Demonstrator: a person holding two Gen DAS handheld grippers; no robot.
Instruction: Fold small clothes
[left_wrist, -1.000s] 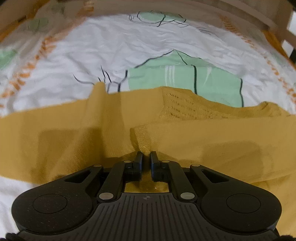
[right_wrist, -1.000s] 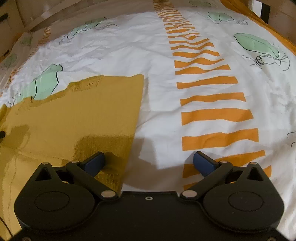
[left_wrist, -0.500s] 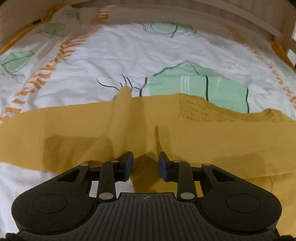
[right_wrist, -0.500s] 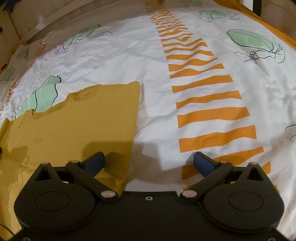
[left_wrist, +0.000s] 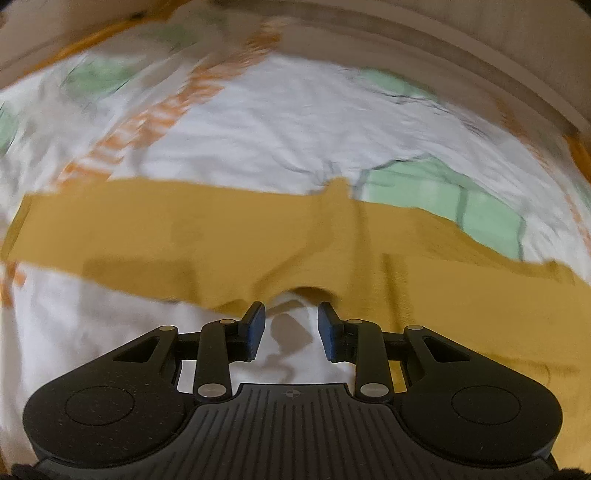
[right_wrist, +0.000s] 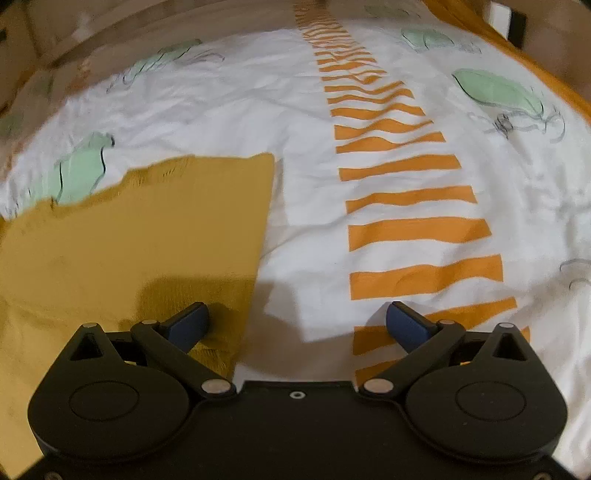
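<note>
A mustard-yellow knit garment lies flat on a bed, its long sleeve stretching to the left in the left wrist view. My left gripper is open and empty, just short of the garment's near edge, over white sheet. In the right wrist view the garment's body fills the left side, with a straight right edge. My right gripper is wide open and empty; its left finger is over the garment's corner, its right finger over the sheet.
The bed sheet is white with an orange striped band and green leaf prints. A wooden bed frame runs along the far side. A dark opening shows at the far right.
My left gripper let go of the garment, opened, and pulled back off it and to the left; the view is blurred. My right gripper stays wide open, nearly still.
</note>
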